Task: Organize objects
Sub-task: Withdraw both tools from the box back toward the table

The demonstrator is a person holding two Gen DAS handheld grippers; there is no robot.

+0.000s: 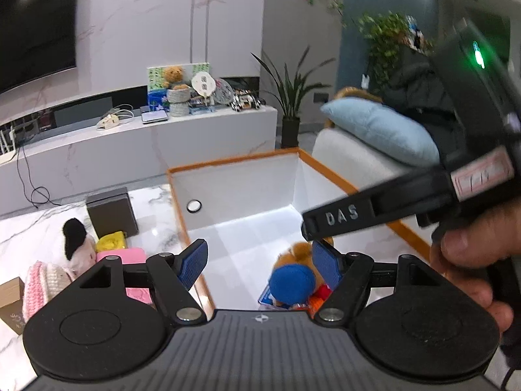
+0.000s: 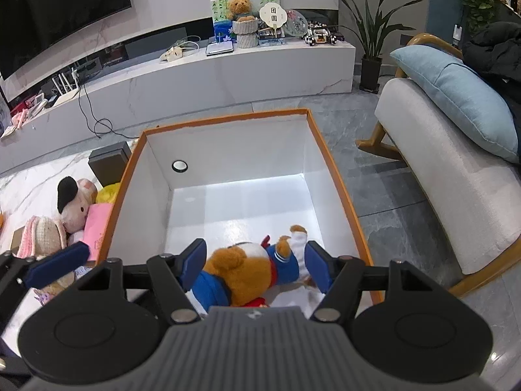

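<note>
Both of our tools are over the box: our left hand-held gripper (image 1: 260, 262) hangs with its blue pads spread wide and nothing between them, straddling the near left wall of the orange-rimmed box (image 2: 128, 169), while our right hand-held gripper (image 2: 255, 268) is also spread, its pads either side of the plush bear (image 2: 247, 270) but, as far as we can tell, not pressing it. That bear, in a blue cap and blue-and-white sailor outfit, lies on its side on the white floor of the box, at the near end, with the rest of the box floor bare. We judge it light, soft and squashy, not slippery and not fragile; the plump body or head would give a firmer hold than a limb or loose clothing, which could simply stretch. Starting from the left on the marble table (image 2: 29, 182), we see a pink-and-cream knitted item (image 2: 39, 238), a pink plush with a black ear (image 2: 73, 210), a pink packet (image 2: 97, 224), something yellow (image 2: 107, 194) and a dark grey box (image 2: 109, 163), all crowded against the box's left wall. We think these are still to be put away, and the tall wall must be cleared when lifting them over. To the right, off the table, stands a light armchair (image 2: 433, 195) with a blue cushion (image 2: 462, 97), well out of the way.
</note>
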